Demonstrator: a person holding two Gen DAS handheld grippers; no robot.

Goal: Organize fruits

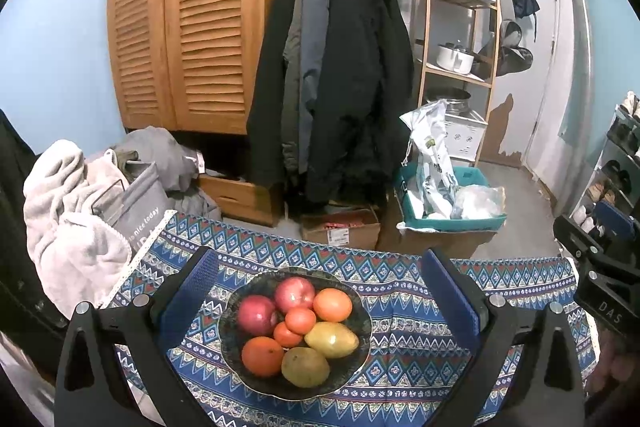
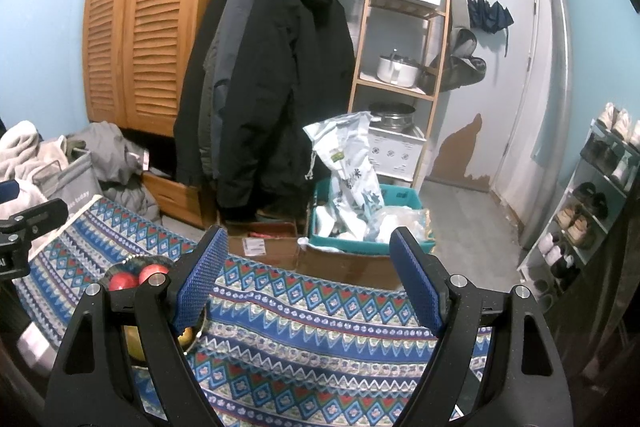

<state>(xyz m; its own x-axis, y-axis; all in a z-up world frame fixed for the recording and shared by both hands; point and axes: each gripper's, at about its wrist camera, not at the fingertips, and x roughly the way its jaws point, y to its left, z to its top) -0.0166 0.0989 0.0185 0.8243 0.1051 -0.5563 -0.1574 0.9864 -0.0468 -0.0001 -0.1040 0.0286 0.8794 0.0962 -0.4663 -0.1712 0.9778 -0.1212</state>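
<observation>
Eight fruits are sitting in a dark bowl (image 1: 236, 311) on the patterned cloth (image 1: 400, 307): two red apples (image 1: 294, 294), two oranges (image 1: 332, 304), two tangerines (image 1: 300, 320), and two mangoes (image 1: 331, 339) lying with long axes running left-right. Left gripper (image 1: 320, 291) is hovering wide open around the bowl, holding nothing. Right gripper (image 2: 308, 279) is gaping empty over bare cloth, bowl at its left.
</observation>
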